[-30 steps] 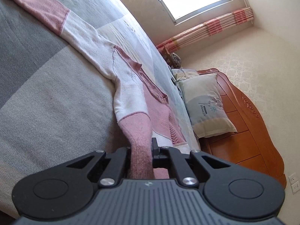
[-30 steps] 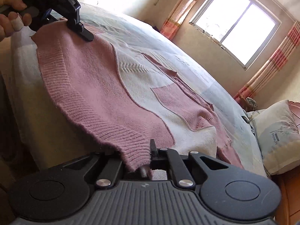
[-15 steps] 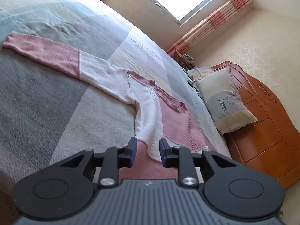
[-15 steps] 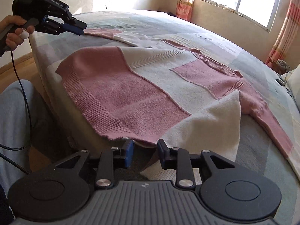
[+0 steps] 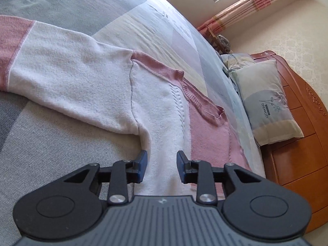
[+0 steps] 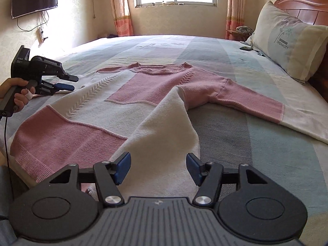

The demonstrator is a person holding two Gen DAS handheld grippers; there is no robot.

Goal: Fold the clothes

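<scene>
Presently listing: sweater (image 6: 131,94), pink and white, lying spread on the bed (image 6: 235,55), neck pointing toward twelve o'clock in the right wrist view, one white corner folding over the body at five o'clock. Left gripper (image 5: 162,166): jaws standing apart, hovering over the white side of the sweater below the armpit, pads not pressing on it. Right gripper (image 6: 157,169): jaws opening, white cloth showing between them, unclamped. Pillow (image 6: 287,41) leaning against the headboard (image 6: 301,6) at two o'clock. Hand (image 6: 18,94) holding the left gripper at nine o'clock.
</scene>
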